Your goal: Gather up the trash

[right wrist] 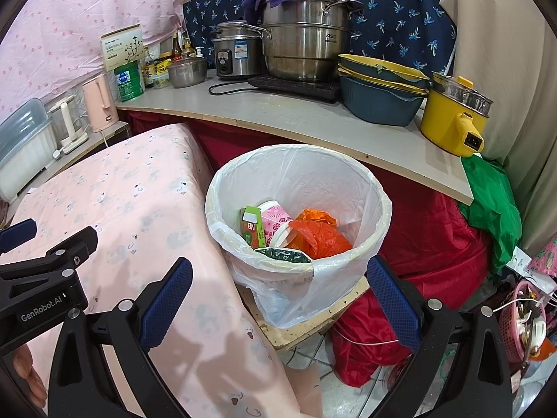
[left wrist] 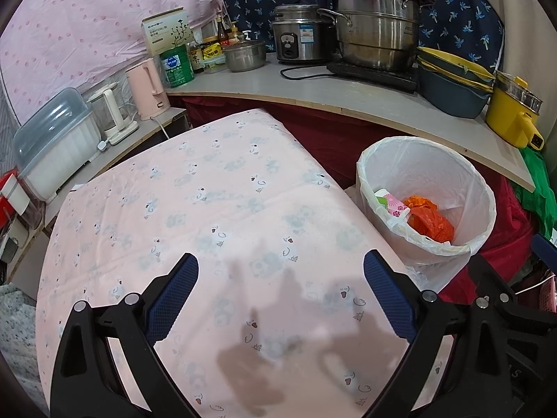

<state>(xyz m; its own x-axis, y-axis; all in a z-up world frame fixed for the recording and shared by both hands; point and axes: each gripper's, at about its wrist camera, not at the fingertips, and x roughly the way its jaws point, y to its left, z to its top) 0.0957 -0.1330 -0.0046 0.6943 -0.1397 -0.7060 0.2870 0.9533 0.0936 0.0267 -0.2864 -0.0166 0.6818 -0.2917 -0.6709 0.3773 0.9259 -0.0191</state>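
A white trash bin (right wrist: 362,188) lined with a clear plastic bag stands on a low board beside the table, and also shows in the left wrist view (left wrist: 379,163). Inside lie an orange plastic bag (right wrist: 320,237), a pink flowered paper cup (right wrist: 275,219), a green carton (right wrist: 252,230) and a green-patterned lid (right wrist: 282,254). My left gripper (left wrist: 280,271) is open and empty above the pink tablecloth (left wrist: 195,202). My right gripper (right wrist: 278,275) is open and empty just in front of the bin. The left gripper's body shows at the left of the right wrist view (right wrist: 52,278).
A curved counter (right wrist: 278,115) behind holds steel pots (right wrist: 306,41), a rice cooker (right wrist: 233,52), stacked basins (right wrist: 379,87), a yellow electric pot (right wrist: 456,118), a pink kettle (right wrist: 99,102) and bottles. Red cloth (right wrist: 435,254), green cloth (right wrist: 494,205) and a pink basket (right wrist: 522,320) crowd the floor at right.
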